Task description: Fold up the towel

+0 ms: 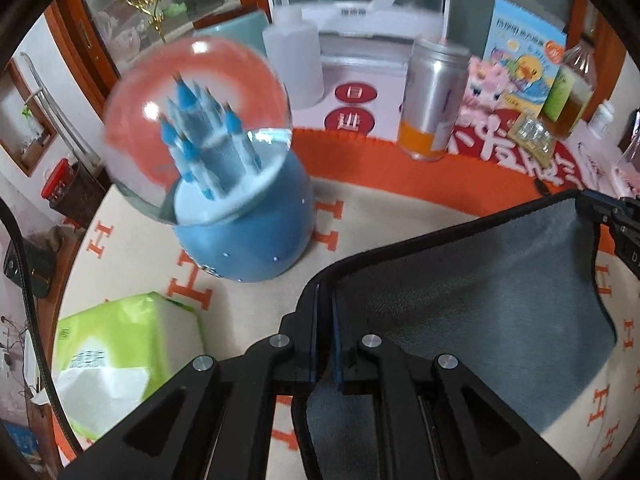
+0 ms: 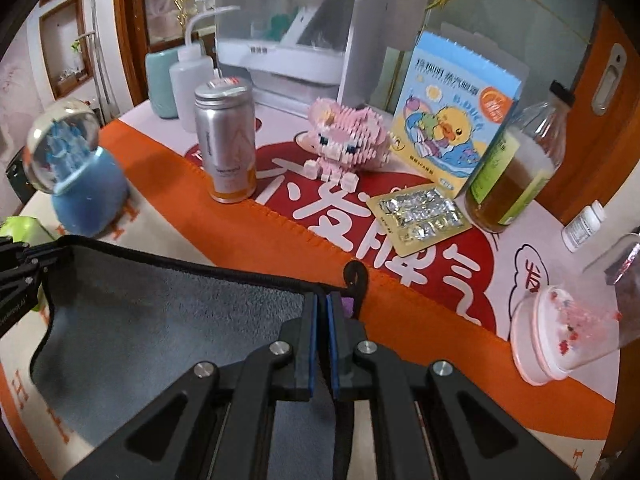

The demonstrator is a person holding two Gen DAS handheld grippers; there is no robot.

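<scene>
Stretching between two grippers, a grey plush towel (image 1: 480, 292) with black piped edging, its corner clamped in the left gripper (image 1: 325, 336) jaws, above the counter (image 1: 132, 264), opposite corner pinched tight in the right gripper (image 2: 322, 336) jaws, black hanging loop (image 2: 356, 280) just beside them.

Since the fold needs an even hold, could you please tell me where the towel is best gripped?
At the two corners of its bound edge, as now: the left gripper and the right gripper each clamp one, coming from the near side. The towel hangs taut between them.
</scene>
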